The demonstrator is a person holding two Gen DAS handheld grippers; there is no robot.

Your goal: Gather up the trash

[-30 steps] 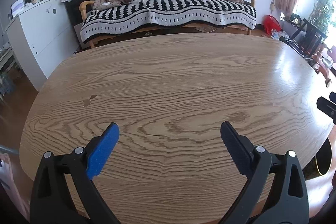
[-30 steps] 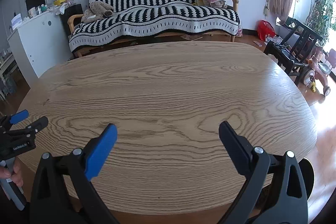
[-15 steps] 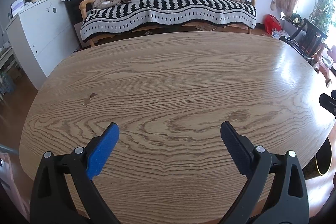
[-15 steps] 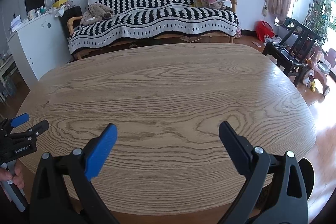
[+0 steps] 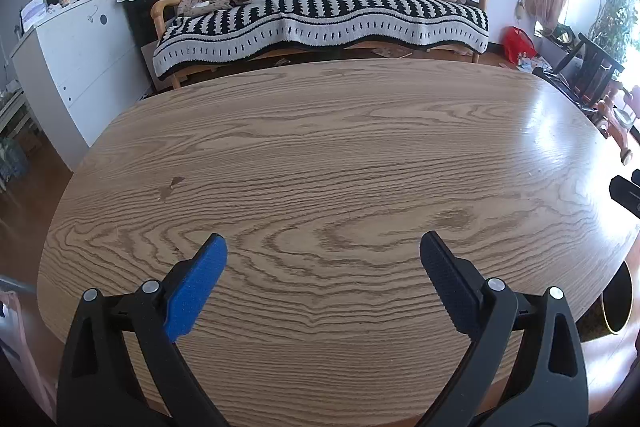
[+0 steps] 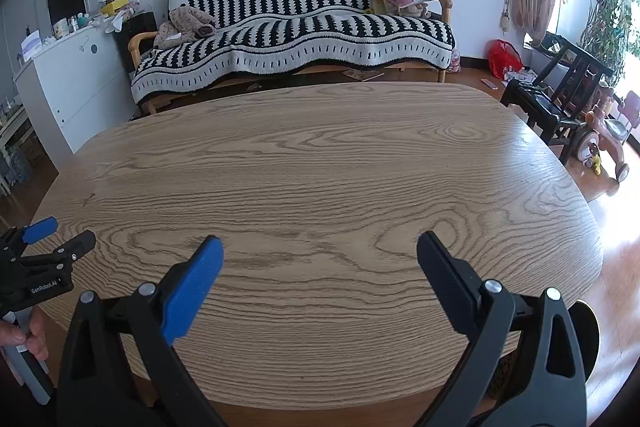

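No trash is seen on the oval oak-grain wooden table; only a small dark chip or stain is visible, on the table's left part, and whether it is debris cannot be told. So the task's thing cannot be placed on the table, and no long axis can be given.

The likeliest receptacle, judged only, is a dark round bin with a yellow rim, seen on the floor just off the table's near-right edge; in the right wrist view it is partly hidden behind that gripper's finger. It lies nearer the right gripper.

The left gripper is held over the table's near edge, jaws spread wide, nothing between them. The right gripper is held likewise, released and empty, to the right of the left one along the same edge. The left gripper's handle is seen held by a hand off the table's near-left corner.

Beyond the table's far edge, a black-and-white striped blanket-covered sofa is seen, and scattered small items on the floor by a red bag off the far-right corner; whether these are trash cannot be told. Next move is judged a search, not a grasp.
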